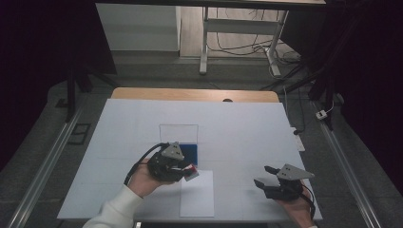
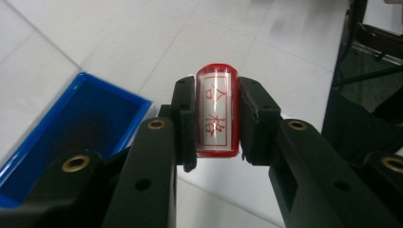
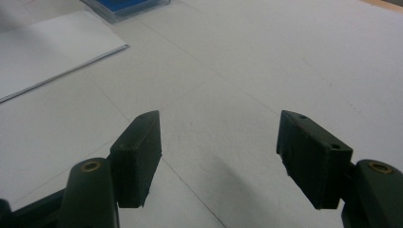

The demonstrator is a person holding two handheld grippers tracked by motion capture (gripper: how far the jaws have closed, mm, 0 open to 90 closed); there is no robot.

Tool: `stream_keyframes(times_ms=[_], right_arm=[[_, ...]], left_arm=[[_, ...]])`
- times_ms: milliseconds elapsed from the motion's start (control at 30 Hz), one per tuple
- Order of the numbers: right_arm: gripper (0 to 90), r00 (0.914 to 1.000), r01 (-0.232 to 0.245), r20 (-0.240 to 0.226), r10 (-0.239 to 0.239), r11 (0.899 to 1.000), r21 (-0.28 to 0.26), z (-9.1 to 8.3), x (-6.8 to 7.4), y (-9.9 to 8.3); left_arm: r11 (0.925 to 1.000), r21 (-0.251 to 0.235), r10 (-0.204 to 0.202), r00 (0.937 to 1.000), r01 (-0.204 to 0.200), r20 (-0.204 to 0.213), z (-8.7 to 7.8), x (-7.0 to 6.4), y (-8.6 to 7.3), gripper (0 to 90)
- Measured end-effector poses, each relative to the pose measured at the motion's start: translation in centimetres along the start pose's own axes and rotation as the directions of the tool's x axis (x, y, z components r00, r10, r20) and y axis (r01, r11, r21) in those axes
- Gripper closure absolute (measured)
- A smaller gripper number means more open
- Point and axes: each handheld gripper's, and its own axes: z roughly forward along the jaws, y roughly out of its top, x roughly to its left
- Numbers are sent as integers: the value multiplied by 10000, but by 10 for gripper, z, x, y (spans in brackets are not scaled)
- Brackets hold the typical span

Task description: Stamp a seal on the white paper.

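Observation:
My left gripper (image 2: 216, 123) is shut on a red stamp (image 2: 216, 114) whose clear top label carries red characters. In the high view the left gripper (image 1: 190, 172) holds the red stamp (image 1: 192, 171) over the top edge of a white sheet of paper (image 1: 197, 195), just in front of the blue ink pad (image 1: 191, 153). The blue ink pad (image 2: 71, 128) lies open at the left of the left gripper view. My right gripper (image 1: 266, 175) rests open near the front right of the table; in its own view the right gripper (image 3: 218, 152) has nothing between its jaws.
The table (image 1: 237, 123) is covered in white. A clear lid (image 1: 178, 132) lies flat just beyond the ink pad. Past the far edge stand a metal table frame (image 1: 237, 28) and loose cables on the floor. Rails run along both sides.

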Motion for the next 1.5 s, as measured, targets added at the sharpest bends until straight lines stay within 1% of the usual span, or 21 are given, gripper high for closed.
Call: stream_keyframes(times_ms=[67,167,400,433,467,767,900,1133,1200,1433,1500], right_arm=[[317,10000,-42,-73,41,10000,-89,0,0,0],[317,10000,-1,-6,1,10000,11,0,0,0],[317,10000,-1,-7,1,10000,27,0,0,0],[317,10000,14,-6,-14,10000,35,0,0,0],[317,10000,21,-6,-20,10000,41,0,0,0],[318,10000,29,-13,-29,10000,50,1,0,0],[318,10000,33,-15,-33,10000,56,1,0,0],[318,10000,34,-13,-34,10000,67,1,0,0],[318,10000,16,-84,-16,10000,38,1,0,-1],[319,10000,29,-13,-28,10000,71,1,0,-1],[319,10000,12,-86,-12,10000,47,1,0,-1]], left_arm=[[10000,35,32,10000,-32,75,2,-2,0,700],[9999,72,98,9998,-99,176,4,-4,1,700],[9998,126,121,9994,-125,337,8,-8,0,700],[9999,111,74,9994,-77,347,9,-9,0,699],[9998,154,120,9993,-126,358,10,-9,0,699],[9993,358,128,9988,-145,464,19,-13,-2,699],[9987,474,172,9987,-195,471,23,-14,-2,699],[9953,908,298,9989,-329,357,35,-16,-1,699],[9947,979,290,9990,-321,332,38,-16,-1,699],[9932,1135,246,9994,-275,262,44,-14,-2,699],[9924,1202,234,9995,-260,230,46,-14,-3,699]])
